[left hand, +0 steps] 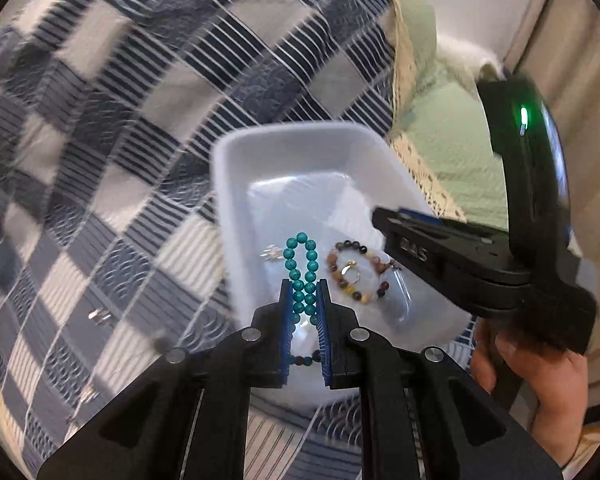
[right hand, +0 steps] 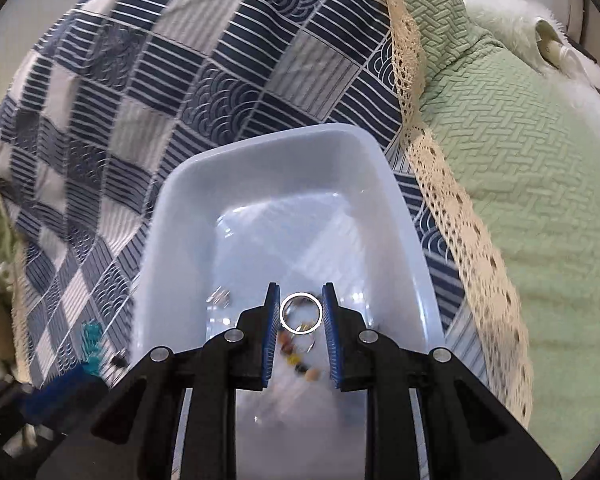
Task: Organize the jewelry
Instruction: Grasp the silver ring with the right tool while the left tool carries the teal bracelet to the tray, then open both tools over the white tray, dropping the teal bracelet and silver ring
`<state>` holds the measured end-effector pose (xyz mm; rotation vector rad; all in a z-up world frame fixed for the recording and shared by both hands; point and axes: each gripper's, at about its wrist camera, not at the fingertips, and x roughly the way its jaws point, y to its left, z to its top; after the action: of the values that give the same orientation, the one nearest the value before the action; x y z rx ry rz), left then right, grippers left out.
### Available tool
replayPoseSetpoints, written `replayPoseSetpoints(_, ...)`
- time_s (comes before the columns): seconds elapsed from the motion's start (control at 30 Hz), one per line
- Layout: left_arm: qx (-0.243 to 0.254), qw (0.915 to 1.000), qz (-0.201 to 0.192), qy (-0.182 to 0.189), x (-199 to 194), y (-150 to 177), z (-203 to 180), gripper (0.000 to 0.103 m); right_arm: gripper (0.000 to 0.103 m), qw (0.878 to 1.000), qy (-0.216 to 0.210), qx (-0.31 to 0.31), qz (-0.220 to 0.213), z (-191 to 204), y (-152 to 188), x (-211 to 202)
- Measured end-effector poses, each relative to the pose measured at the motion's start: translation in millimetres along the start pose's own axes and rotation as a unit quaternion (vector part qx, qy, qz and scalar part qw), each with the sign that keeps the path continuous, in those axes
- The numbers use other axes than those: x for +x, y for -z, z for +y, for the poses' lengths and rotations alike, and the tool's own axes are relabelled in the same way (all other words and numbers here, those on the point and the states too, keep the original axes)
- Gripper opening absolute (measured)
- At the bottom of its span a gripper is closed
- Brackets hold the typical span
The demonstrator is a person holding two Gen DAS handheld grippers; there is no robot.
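left gripper (left hand: pixel 304 286): jaws nearly closed, blue pads clamped on the turquoise bead bracelet (left hand: pixel 301 264); strand squeezed flat between the pads.
turquoise bead bracelet: pinched into a narrow double strand, long axis along the fingers, loop end pointing far; near end shows low between the pads.
right gripper (right hand: pixel 301 312): jaws part open, pads pressed on both sides of a silver ring (right hand: pixel 301 312); ring face-on to the right wrist camera, hole open to view.
right gripper, left wrist view (left hand: pixel 384 216): comes in from the right, tip over the bin's right rim; a hand (left hand: pixel 540 368) holds its grip at near right.
white bin (left hand: pixel 236 168): rectangular, open top, long axis running near to far; both grippers sit over its near half.
bin contents: brown mixed-bead bracelet (left hand: pixel 360 272) lying flat as a round loop just right of the turquoise strand; small clear piece (left hand: pixel 272 252) just left of it.
bin free room: far half of the floor bare; walls smooth, rim rounded.
blue checked quilt (left hand: pixel 120 140): under and around the bin on the left and far sides; small metal pieces (left hand: pixel 99 316) loose on it left of the bin, well apart from the rim.
lace edge (right hand: pixel 452 184): runs far to near just right of the bin; green textured cover (right hand: pixel 520 184) beyond it.
blur: left wrist view smeared, small pieces not identifiable.
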<state>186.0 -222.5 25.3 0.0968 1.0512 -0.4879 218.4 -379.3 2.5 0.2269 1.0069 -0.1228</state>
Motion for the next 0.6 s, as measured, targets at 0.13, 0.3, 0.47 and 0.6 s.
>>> replayPoseSetpoints(0.13, 0.022, 0.9995, 0.021, -0.011, 33.1, -8.9, -8.1, 0.011, 0.022, 1.000, 0.009, -0.004, 0.023, -6.4, -9.7, 32.0)
replayPoseSetpoints(0.3, 0.028, 0.9988, 0.037, -0.018, 61.4, -16.0, -7.0, 0.011, 0.022, 0.999, 0.020, -0.016, 0.042, -6.1, -13.0, 56.1)
replayPoseSetpoints(0.47, 0.037, 0.9978, 0.048, -0.027, 78.8, -13.3, -7.3, 0.011, 0.022, 0.998, 0.027, -0.026, 0.056, -0.2, -8.1, 67.3)
replayPoseSetpoints(0.6, 0.036, 0.9973, 0.055, -0.033, 84.3, -10.1, -4.3, 0.014, 0.022, 0.998, 0.030, -0.029, 0.055, 3.6, -6.0, 65.8)
